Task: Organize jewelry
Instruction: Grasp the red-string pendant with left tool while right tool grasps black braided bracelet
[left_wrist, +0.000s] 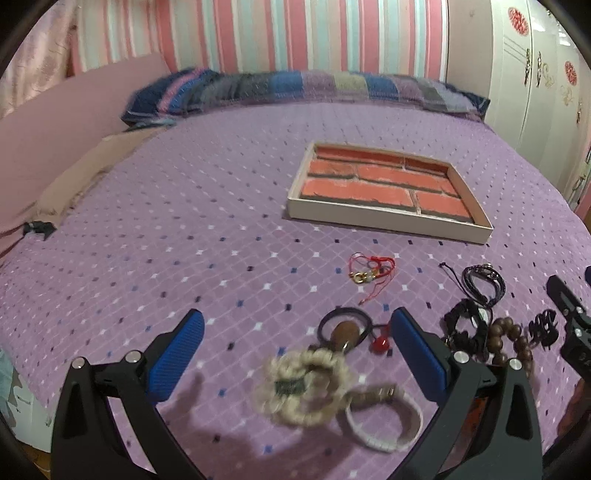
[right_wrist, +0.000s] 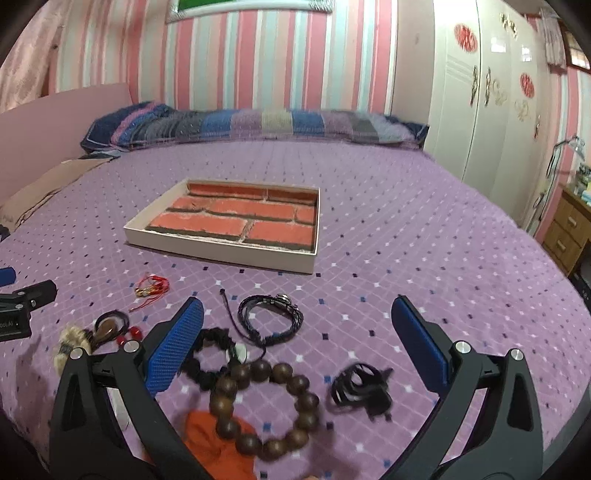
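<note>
A shallow tray with a brick-pattern floor (left_wrist: 391, 223) (right_wrist: 221, 254) lies on the purple bedspread. My left gripper (left_wrist: 297, 325) is open above a cream fluffy scrunchie (left_wrist: 306, 387), a white bracelet (left_wrist: 384, 428) and a dark hair tie with a brown stone (left_wrist: 345, 330). A red string charm (left_wrist: 371, 271) lies beyond. My right gripper (right_wrist: 297, 314) is open above a brown wooden bead bracelet (right_wrist: 266, 402), a black bead bracelet (right_wrist: 210, 358), a black braided cord bracelet (right_wrist: 269, 314) and a black hair tie bundle (right_wrist: 358, 387). Neither holds anything.
A striped pillow (left_wrist: 295, 88) lies along the bed's far edge. An orange cloth (right_wrist: 218, 443) sits under the wooden beads. A white wardrobe (right_wrist: 480, 92) and a wooden nightstand (right_wrist: 569, 232) stand to the right. The right gripper's body (left_wrist: 569, 325) shows at the left view's edge.
</note>
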